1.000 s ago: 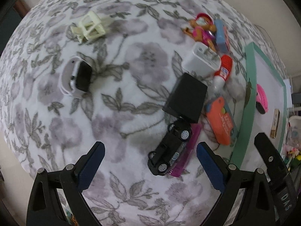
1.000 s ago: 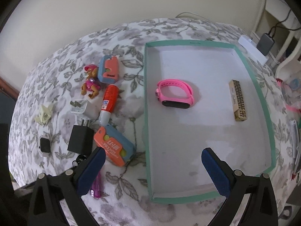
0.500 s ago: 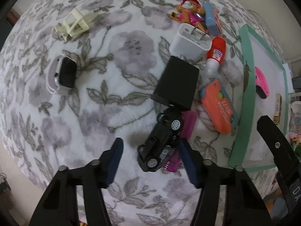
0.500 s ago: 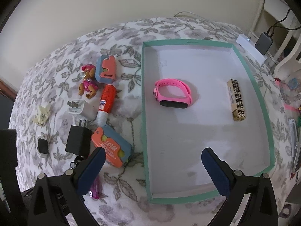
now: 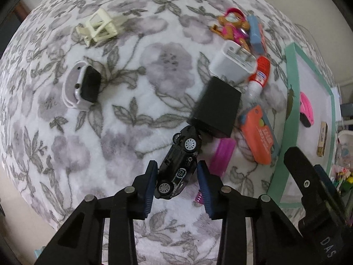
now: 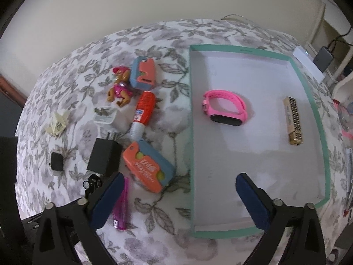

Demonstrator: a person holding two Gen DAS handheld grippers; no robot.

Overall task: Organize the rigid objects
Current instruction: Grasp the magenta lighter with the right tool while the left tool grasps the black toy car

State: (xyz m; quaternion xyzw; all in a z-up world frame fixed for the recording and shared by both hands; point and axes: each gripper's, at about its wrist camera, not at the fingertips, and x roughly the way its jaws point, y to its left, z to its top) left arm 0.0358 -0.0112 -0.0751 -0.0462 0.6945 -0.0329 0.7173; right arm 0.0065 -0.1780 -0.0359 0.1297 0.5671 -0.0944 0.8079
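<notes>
Floral blanket below: your left claw [image 5: 177, 185], jaws just closing, brackets the black toy car [image 5: 178, 165]; pad contact is unclear. Square up before lifting toward the green-rimmed tray [image 5: 280, 152] at right.

Two watches off the tray: none; one smartwatch [image 5: 82, 88] on the bedspread, one pink band [image 6: 225, 107] in the tray [image 6: 317, 119]. Two chargers: white [image 5: 233, 63], black [image 5: 217, 107]. Two orange-blue cases [image 6: 147, 170] [image 6: 143, 72]. One each: toy car [image 5: 178, 167], glue stick [image 6: 144, 112], pup figure [image 6: 119, 89], cream clip [image 5: 98, 27], purple lighter [image 6: 122, 205], gold box [image 6: 293, 120].
</notes>
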